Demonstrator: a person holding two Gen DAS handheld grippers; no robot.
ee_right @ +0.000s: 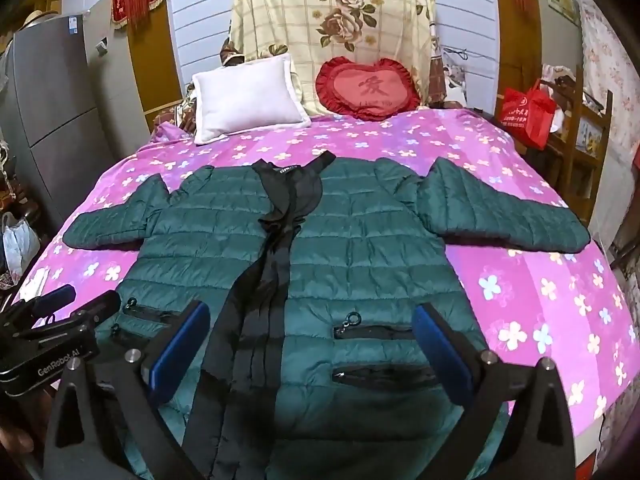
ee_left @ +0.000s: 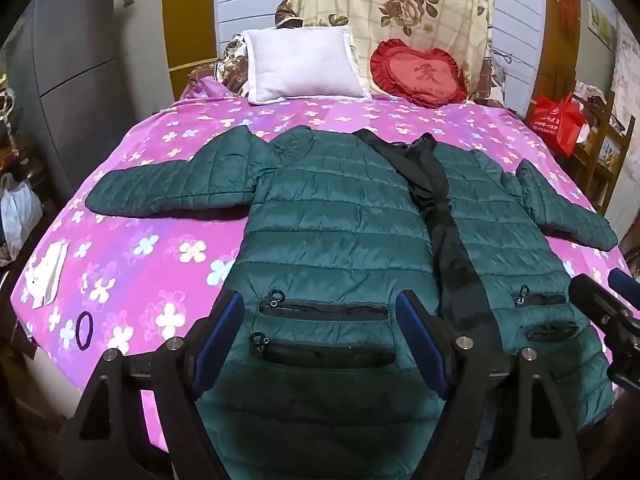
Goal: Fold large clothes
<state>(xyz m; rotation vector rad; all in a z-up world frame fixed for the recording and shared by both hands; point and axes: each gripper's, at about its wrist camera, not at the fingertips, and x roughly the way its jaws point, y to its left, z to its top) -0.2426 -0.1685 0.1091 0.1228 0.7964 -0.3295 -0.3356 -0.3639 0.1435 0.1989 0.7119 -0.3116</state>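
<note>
A dark green quilted puffer jacket (ee_left: 340, 224) lies flat, front up and unzipped, on the bed, with black lining showing down the middle and both sleeves spread out. It also shows in the right wrist view (ee_right: 360, 248). My left gripper (ee_left: 320, 312) is open and empty above the jacket's left hem, over its zip pockets. My right gripper (ee_right: 312, 324) is open and empty above the right hem. Each gripper shows at the edge of the other's view: the right gripper (ee_left: 608, 292) and the left gripper (ee_right: 76, 300).
The bed has a pink flowered sheet (ee_left: 160, 248). A white pillow (ee_left: 300, 64) and a red heart cushion (ee_left: 418, 72) lie at its head. A black hair band (ee_left: 84, 330) and a white paper (ee_left: 46, 276) lie at the left. A red bag (ee_left: 558, 120) stands to the right.
</note>
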